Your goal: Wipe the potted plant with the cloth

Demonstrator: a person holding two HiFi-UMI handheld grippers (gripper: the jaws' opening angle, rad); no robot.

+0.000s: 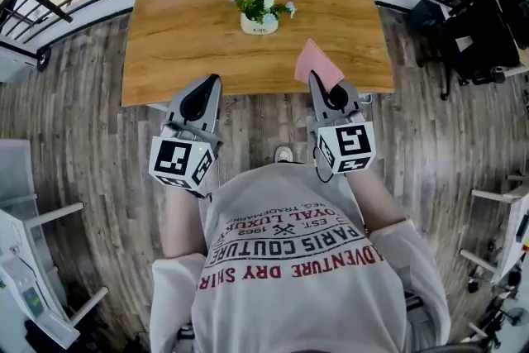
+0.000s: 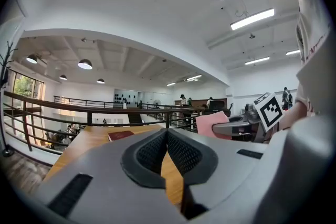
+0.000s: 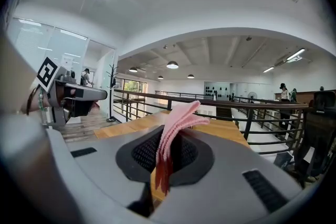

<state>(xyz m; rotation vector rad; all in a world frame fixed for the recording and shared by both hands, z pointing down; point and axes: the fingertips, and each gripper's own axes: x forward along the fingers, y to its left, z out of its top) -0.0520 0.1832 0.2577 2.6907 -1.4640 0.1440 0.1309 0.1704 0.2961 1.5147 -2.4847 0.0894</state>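
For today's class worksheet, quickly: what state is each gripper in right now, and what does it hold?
Left gripper: closed, nothing between its jaws.
Right gripper: closed on the pink cloth.

My head camera looks steeply down over the rectangular wooden table; both gripper cameras skim level across its top from the near edge.

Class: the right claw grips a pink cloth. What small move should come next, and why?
Probably carry the right claw forward to the potted plant: the cloth is clamped, but the plant stands farther along the table.
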